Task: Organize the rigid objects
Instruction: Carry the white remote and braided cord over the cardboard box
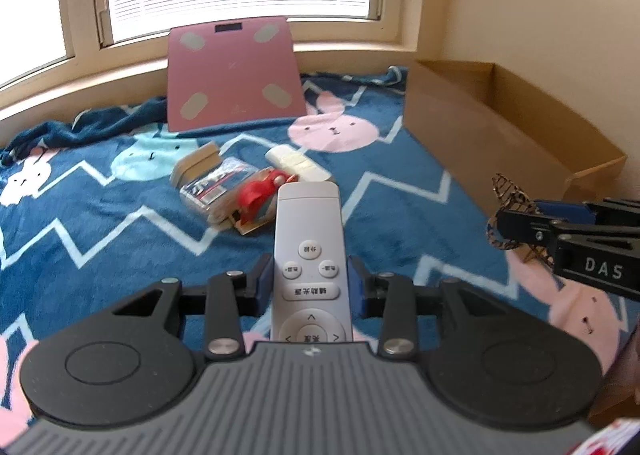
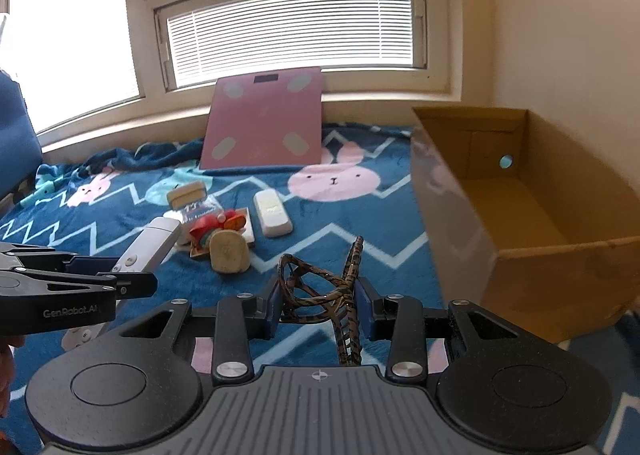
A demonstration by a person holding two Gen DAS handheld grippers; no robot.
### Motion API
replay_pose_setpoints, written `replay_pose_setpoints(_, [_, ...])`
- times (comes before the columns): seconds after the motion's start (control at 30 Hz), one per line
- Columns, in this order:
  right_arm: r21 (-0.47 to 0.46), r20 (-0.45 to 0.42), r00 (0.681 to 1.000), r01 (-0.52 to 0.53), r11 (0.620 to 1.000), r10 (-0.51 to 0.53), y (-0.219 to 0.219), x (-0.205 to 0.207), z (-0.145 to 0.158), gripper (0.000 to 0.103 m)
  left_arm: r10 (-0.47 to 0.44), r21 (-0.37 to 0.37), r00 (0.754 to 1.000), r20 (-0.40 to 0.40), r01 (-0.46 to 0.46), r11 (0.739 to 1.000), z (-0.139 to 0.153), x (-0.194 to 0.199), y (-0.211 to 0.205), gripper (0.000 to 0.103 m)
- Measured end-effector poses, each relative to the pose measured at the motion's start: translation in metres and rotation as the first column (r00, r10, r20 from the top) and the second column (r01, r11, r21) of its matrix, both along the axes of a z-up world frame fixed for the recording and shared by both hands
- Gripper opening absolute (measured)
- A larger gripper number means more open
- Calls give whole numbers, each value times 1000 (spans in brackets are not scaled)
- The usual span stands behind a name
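Note:
My left gripper (image 1: 311, 284) is shut on a white remote control (image 1: 308, 239) and holds it above the blue bunny blanket (image 1: 100, 215); both also show in the right wrist view, the gripper (image 2: 132, 283) and the remote (image 2: 154, 241). My right gripper (image 2: 318, 305) is shut on a tortoiseshell hair claw clip (image 2: 320, 291), also seen in the left wrist view (image 1: 508, 211). An open, empty cardboard box (image 2: 532, 255) stands at the right. On the blanket lie a white case (image 2: 273, 212), a red toy on a card (image 2: 218, 229) and a beige wooden block (image 2: 229, 251).
A pink bathroom scale (image 2: 264, 125) leans against the window sill at the back. A small packet and a tan box (image 2: 188, 195) lie next to the red toy. The wall is right behind the cardboard box.

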State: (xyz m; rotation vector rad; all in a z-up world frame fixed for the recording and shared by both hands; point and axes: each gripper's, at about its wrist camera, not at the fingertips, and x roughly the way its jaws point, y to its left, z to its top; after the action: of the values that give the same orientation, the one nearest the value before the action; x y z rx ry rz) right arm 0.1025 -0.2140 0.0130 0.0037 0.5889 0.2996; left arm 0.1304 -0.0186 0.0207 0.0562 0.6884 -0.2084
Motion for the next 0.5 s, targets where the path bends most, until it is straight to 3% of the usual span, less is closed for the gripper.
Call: replay_pose_setpoints(0.5, [-27, 70, 994, 85, 996, -83, -56, 3, 46, 35, -127, -44, 992, 24, 128, 991, 32, 6, -57, 33])
